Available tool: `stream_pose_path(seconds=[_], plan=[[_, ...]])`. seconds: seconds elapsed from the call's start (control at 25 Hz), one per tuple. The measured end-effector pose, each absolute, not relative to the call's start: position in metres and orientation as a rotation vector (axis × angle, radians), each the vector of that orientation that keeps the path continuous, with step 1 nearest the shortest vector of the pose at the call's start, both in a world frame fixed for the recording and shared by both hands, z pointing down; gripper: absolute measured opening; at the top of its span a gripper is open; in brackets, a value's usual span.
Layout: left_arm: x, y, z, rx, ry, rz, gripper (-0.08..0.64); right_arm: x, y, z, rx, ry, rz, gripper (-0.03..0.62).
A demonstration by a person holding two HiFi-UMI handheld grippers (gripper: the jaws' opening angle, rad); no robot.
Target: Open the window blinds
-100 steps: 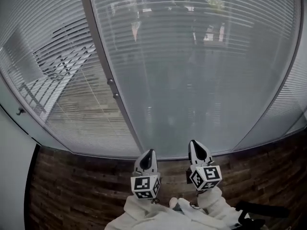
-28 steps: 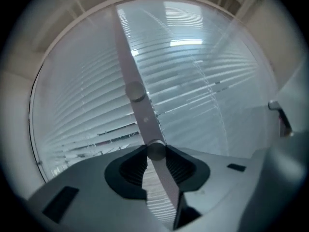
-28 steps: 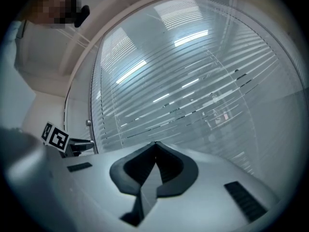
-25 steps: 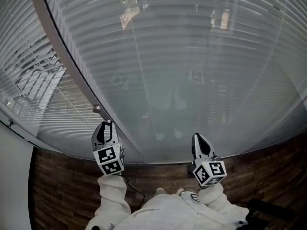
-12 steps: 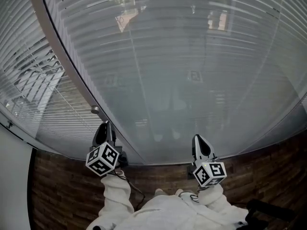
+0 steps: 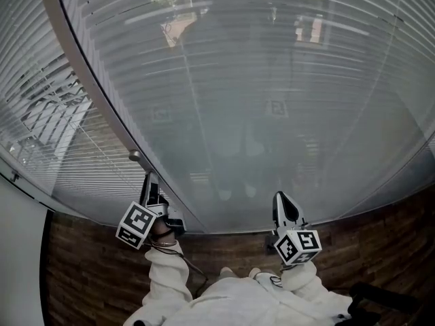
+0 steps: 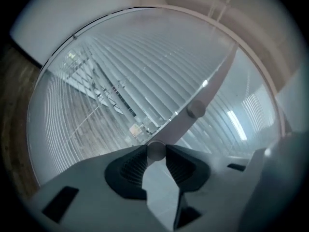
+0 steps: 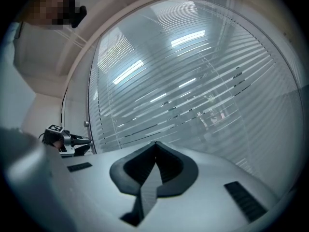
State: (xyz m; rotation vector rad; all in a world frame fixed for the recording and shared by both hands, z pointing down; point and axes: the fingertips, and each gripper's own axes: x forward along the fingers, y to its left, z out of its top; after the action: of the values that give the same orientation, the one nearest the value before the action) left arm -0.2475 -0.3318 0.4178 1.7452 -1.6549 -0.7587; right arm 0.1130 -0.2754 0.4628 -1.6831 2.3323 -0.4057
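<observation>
At the post between two glazed panes, the left gripper pinches the nearer knob of two; the second knob sits just beyond. Window blinds fill the far panes. The right gripper, its jaws pressed together, holds nothing.

Just dark wood-plank floor down there, butting up against the glass wall; black thing bottom right, can't tell what

White sleeves, grey tongs, black-and-white marker cubes, seemingly ribbed dark pads.
</observation>
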Motion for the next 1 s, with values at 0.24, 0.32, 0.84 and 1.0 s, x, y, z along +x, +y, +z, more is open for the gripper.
stream_pose_path(seconds=[0.24,0.32,0.84,1.0], plan=[[-0.25,-0.334,0.416,1.46,-1.264,-1.133,0.121,0.112,-0.278,0.462,-1.677,2.329,-0.409,0.012],[-0.251,-0.334,0.417,1.43,-1.237,-1.159,0.121,0.11,-0.278,0.463,-1.673,2.33,-0.412,0.012],[-0.246,-0.32,0.411,1.902,-1.517,-0.741,0.126,0.109,-0.277,0.463,-1.672,2.328,-0.422,0.012],[-0.264,-0.303,0.4,2.22,-2.218,0.314,0.143,0.102,-0.276,0.465,-1.653,2.345,-0.434,0.012]])
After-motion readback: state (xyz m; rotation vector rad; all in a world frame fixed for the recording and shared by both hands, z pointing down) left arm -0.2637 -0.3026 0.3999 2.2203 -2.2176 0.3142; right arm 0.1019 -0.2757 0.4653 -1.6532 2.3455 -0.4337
